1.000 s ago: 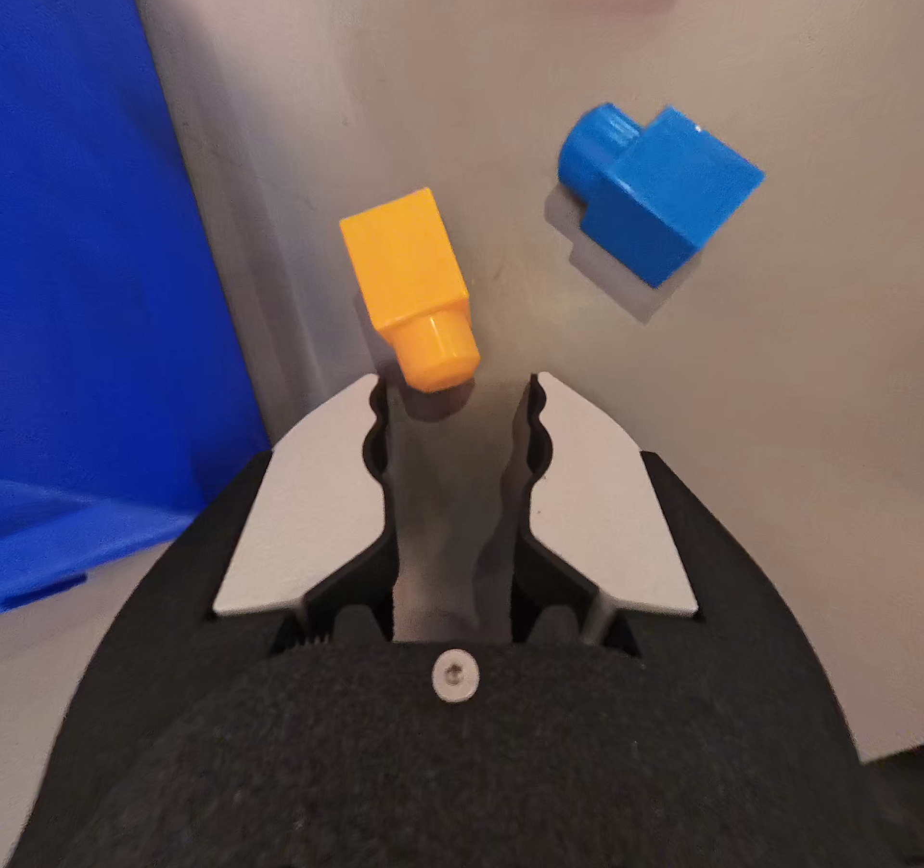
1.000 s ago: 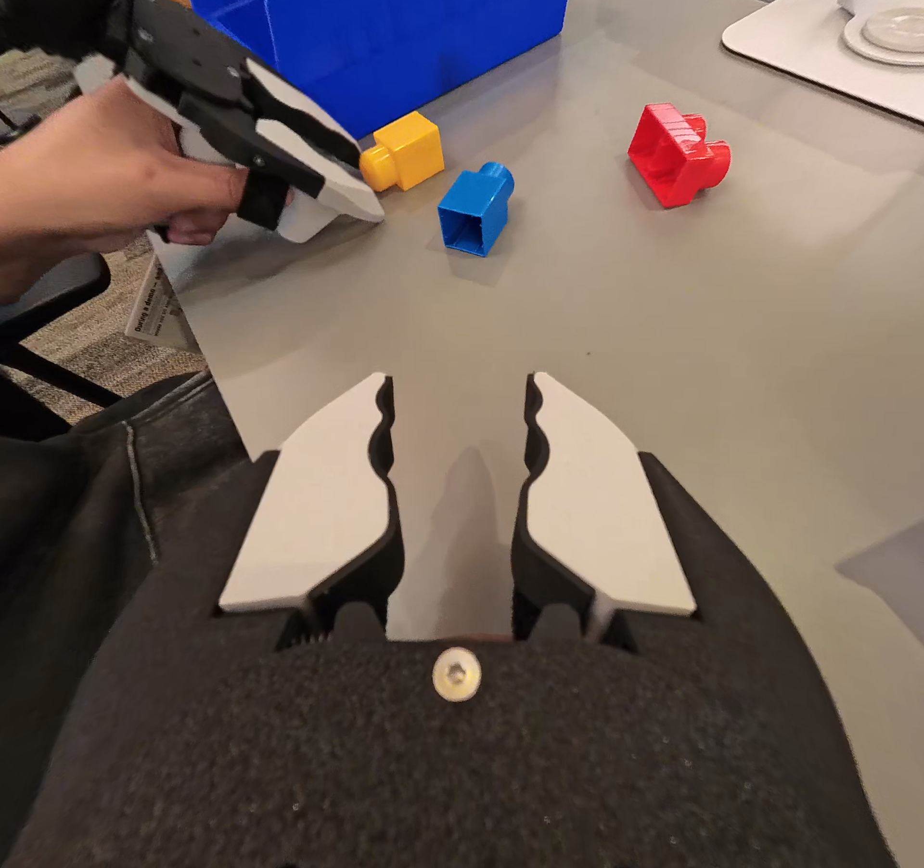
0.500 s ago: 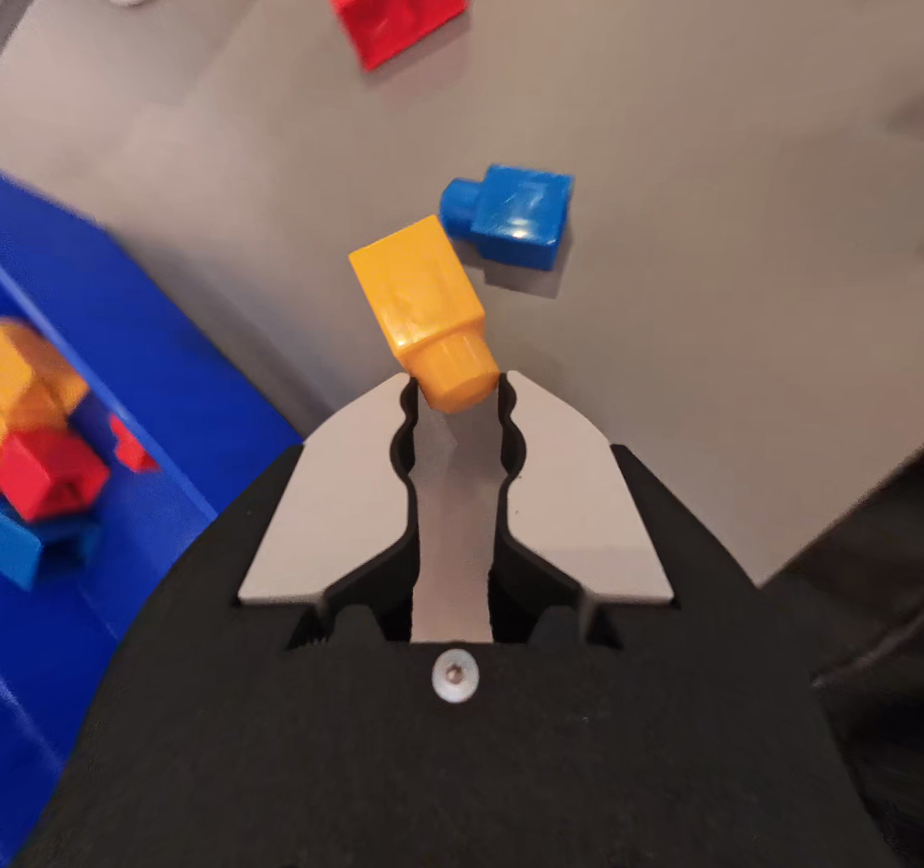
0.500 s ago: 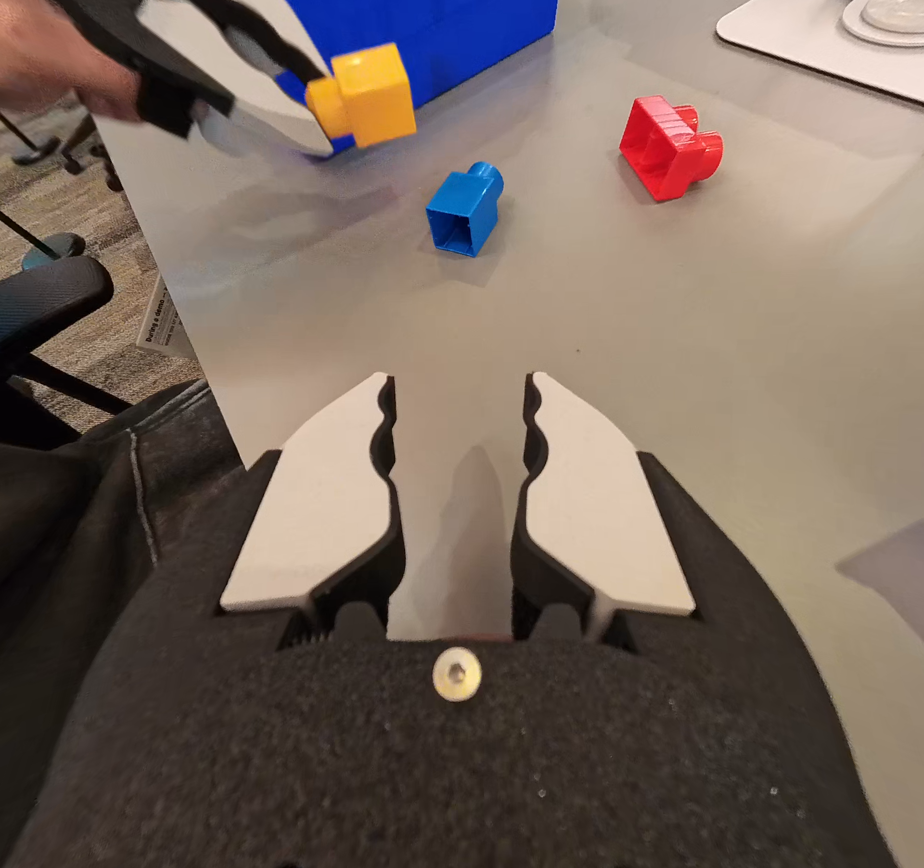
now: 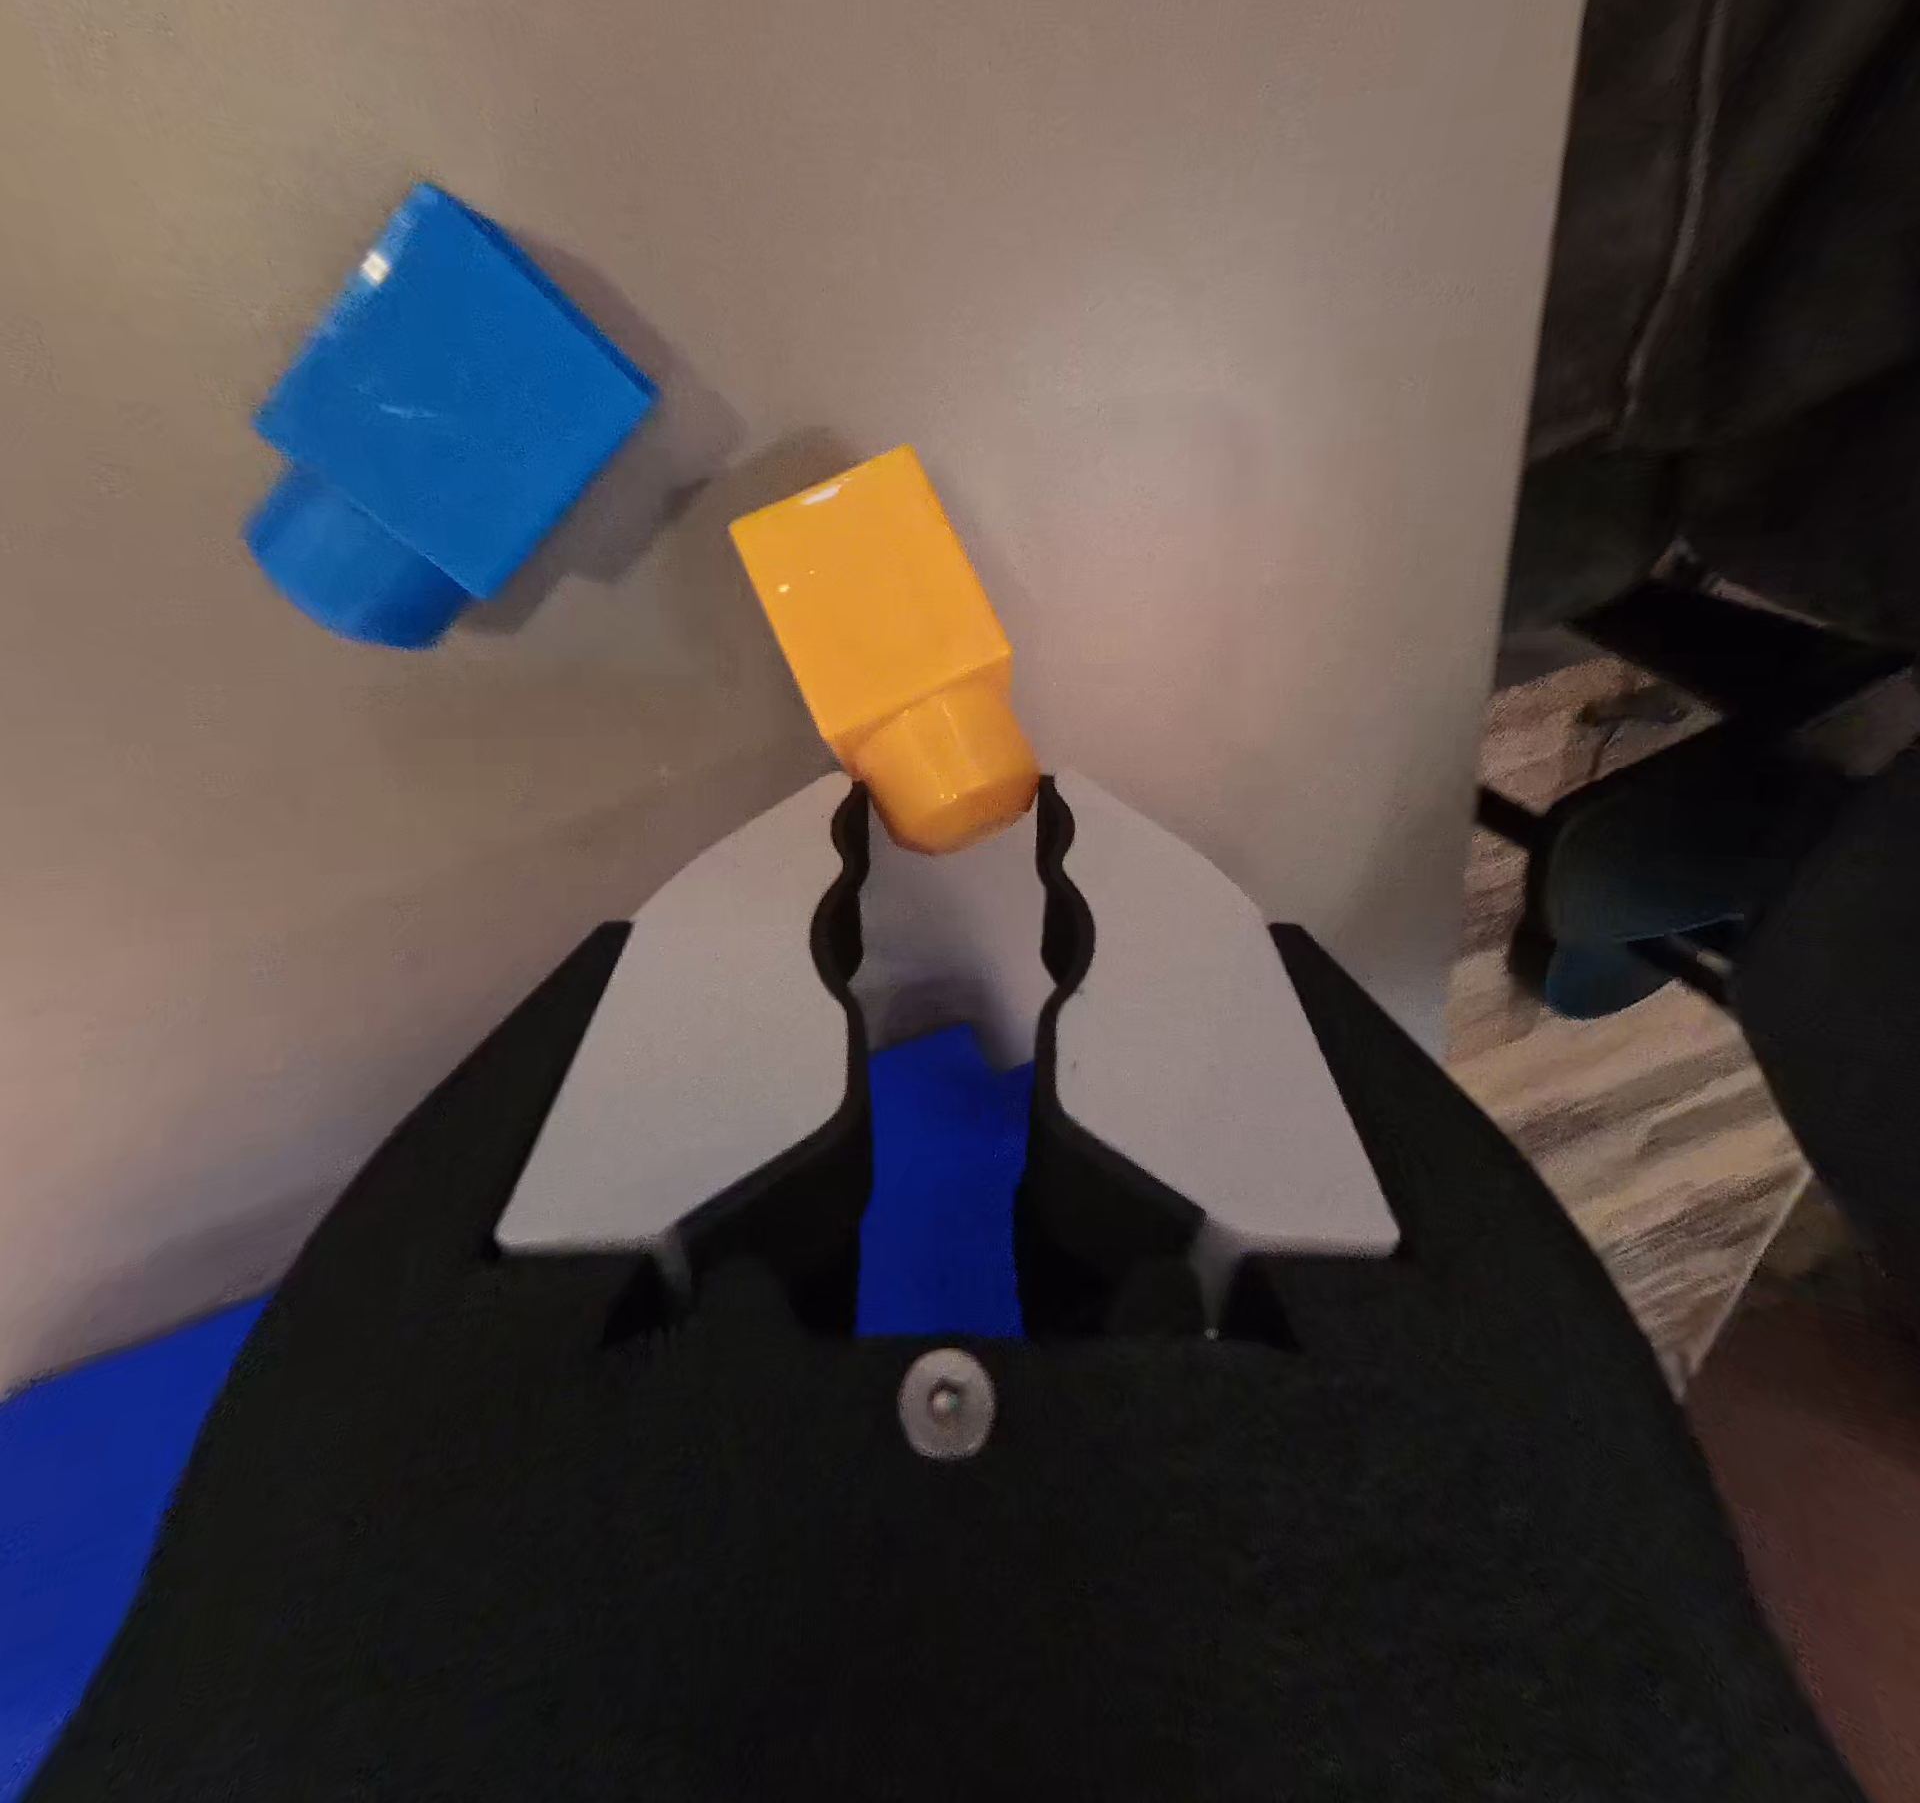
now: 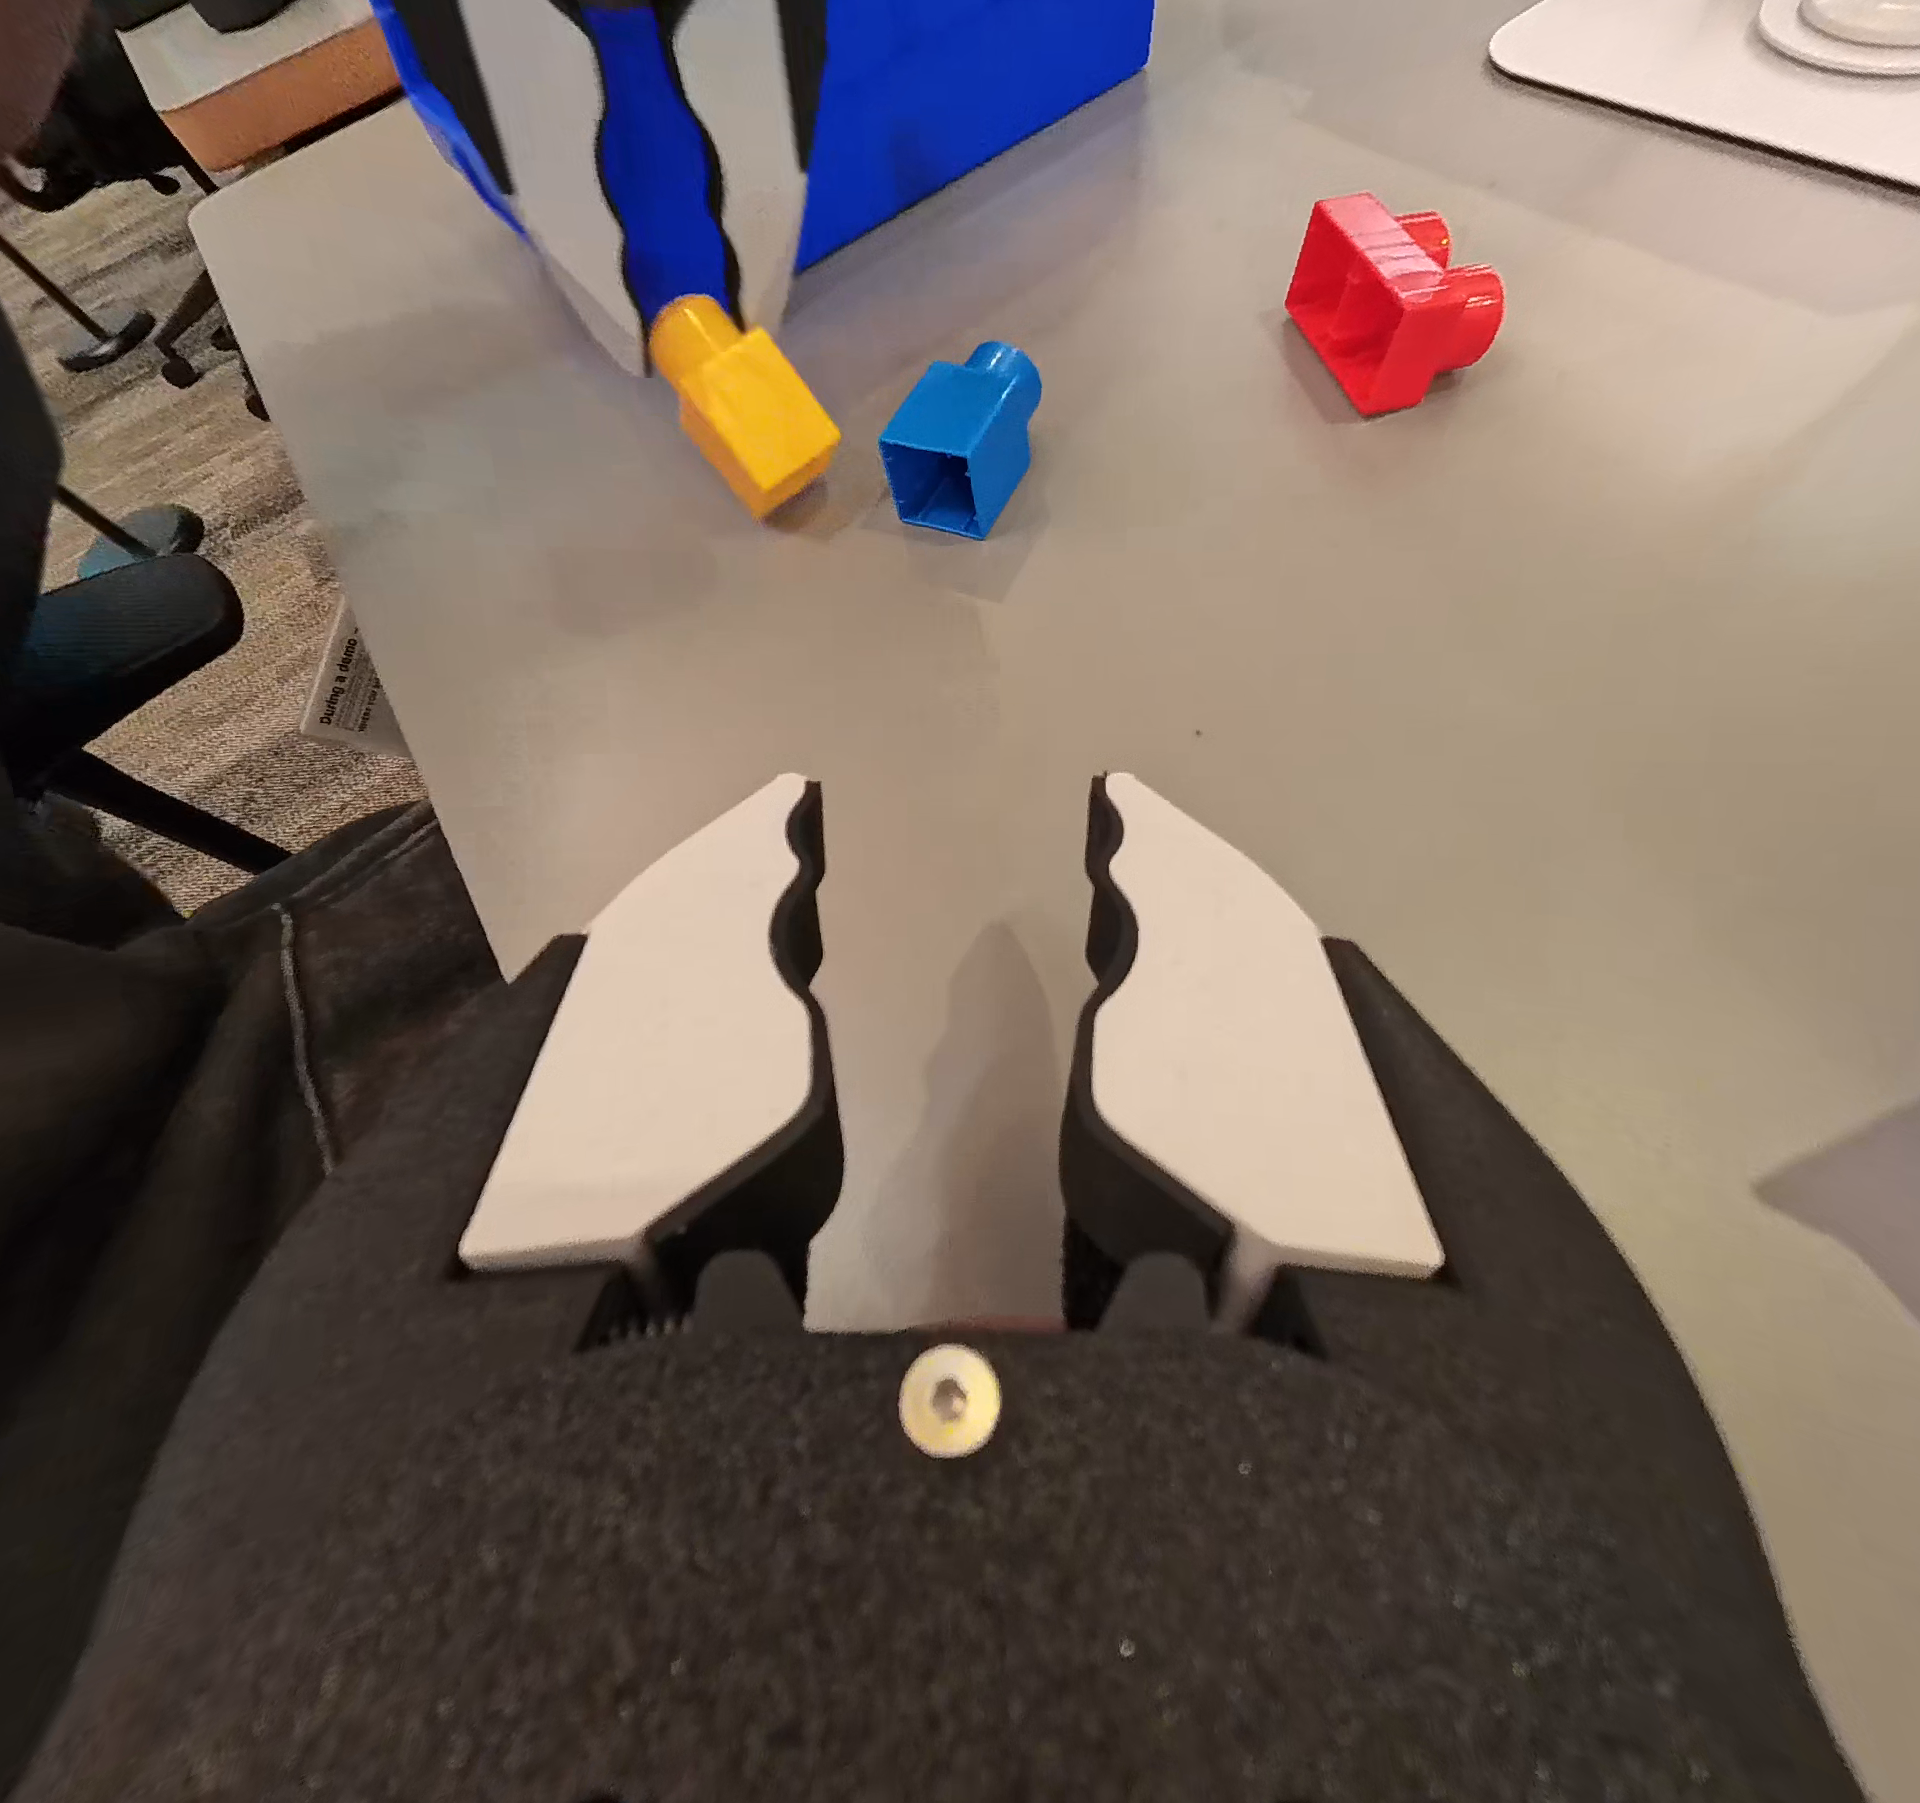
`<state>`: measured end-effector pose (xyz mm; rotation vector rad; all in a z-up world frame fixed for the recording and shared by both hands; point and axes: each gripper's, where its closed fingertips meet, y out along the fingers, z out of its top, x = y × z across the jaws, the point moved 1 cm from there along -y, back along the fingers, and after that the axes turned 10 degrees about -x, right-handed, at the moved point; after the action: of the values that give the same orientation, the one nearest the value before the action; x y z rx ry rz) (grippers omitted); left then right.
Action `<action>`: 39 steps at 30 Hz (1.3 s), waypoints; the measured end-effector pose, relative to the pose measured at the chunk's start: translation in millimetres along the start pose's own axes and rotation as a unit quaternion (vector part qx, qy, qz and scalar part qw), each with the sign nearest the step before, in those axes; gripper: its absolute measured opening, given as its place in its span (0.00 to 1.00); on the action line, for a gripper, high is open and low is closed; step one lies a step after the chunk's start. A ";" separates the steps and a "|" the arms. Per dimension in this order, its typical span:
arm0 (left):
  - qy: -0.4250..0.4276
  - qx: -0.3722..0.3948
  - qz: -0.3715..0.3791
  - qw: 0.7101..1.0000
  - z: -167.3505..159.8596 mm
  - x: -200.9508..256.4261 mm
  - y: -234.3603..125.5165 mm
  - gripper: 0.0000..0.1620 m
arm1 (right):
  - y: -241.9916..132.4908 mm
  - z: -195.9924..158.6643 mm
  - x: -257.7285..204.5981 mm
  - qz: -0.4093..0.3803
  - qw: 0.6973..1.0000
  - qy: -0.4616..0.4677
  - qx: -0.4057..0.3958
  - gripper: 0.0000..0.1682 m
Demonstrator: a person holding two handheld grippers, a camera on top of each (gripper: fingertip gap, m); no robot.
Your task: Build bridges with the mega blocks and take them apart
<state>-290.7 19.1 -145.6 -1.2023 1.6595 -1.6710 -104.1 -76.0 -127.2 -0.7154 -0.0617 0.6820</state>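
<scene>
Yellow block [image 5: 871, 610] pinched by its stud in left tool [image 5: 945, 797]; right tool [image 6: 951, 797] open, empty.

A grey table [image 6: 1351, 714] fills the right wrist view, where the right gripper [image 6: 951, 797] hovers with its jaws apart and nothing between them. Across the table, the left gripper [image 6: 691, 319] points downward, pinching the stud of a yellow block [image 6: 758, 428] whose far corner is at or just above the surface. A blue block [image 6: 961, 444] lies on its side just beside it, a red block [image 6: 1387, 309] well apart to the right. A blue bin [image 6: 977, 39] stands behind.
</scene>
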 end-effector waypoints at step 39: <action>-0.084 0.235 0.221 0.943 30.7 -48.5 -114.3 0.38 | 11.3 9.6 -2.7 0.017 0.999 0.044 -0.007 0.33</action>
<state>-214.3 59.4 -51.2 -0.6567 1.2138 -1.5067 -115.2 -65.8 -126.5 -0.7598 0.0271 0.6826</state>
